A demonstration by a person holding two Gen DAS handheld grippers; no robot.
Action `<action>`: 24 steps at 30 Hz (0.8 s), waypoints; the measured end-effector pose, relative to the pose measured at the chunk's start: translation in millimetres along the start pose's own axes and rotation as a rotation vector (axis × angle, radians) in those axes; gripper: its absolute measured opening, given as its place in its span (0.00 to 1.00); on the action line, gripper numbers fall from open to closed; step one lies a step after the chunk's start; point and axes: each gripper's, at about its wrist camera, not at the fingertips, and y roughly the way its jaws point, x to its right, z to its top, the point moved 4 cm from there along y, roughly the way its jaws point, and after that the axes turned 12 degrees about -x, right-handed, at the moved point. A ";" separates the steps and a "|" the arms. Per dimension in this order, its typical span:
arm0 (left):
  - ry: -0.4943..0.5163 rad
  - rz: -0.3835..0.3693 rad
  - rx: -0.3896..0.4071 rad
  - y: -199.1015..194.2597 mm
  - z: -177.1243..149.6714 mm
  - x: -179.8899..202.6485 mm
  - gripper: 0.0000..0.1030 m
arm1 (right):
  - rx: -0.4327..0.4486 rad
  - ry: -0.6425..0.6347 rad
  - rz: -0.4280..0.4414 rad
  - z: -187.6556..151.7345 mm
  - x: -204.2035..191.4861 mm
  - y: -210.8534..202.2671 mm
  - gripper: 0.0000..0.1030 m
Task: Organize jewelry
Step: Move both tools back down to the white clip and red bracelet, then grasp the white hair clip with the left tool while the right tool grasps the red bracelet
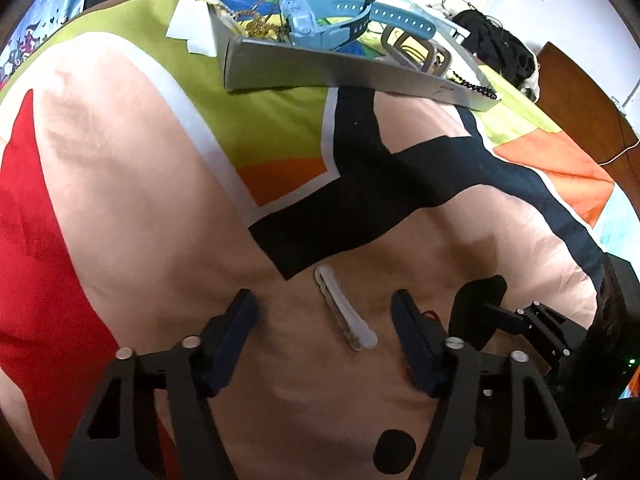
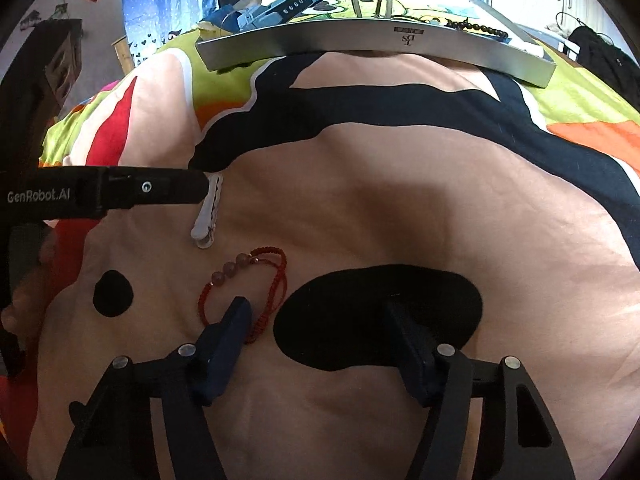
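Left gripper (image 1: 324, 300): jaws spread wide, nothing between the pads, low over a patterned bedspread (image 1: 132, 152). A white hair clip (image 1: 345, 313) lies flat on the cloth between its fingers, nearer the right one, touching neither. A sliver of red cord shows just behind that right finger.

Right gripper (image 2: 316, 308): jaws likewise spread, empty. Red cord bracelet (image 2: 248, 284) with pinkish beads lies at its left finger; the fingertip (image 2: 239, 308) sits over the loop, though contact cannot be judged. Just beyond the bracelet, the hair clip, with the left gripper's dark finger reaching in from the left over its far end.

Farther ahead of both: shallow silver tray (image 2: 360, 46) resting on the bedspread. Inside it, a blue watch (image 1: 320, 20), a tan buckle-like piece (image 1: 416, 50), a dark bead string (image 2: 478, 28) over its edge, gold chain tangle (image 1: 260, 28).
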 end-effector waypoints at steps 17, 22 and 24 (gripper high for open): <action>0.115 0.090 -0.072 29.2 -3.7 19.9 0.39 | -0.032 -0.018 -0.044 8.5 -2.9 12.1 0.64; 0.143 0.107 -0.069 37.6 -4.4 22.3 0.37 | -0.046 -0.041 -0.061 19.1 -4.4 18.7 0.64; 0.139 0.102 -0.058 39.0 -4.9 20.6 0.34 | -0.041 -0.041 -0.062 20.1 -5.6 19.3 0.62</action>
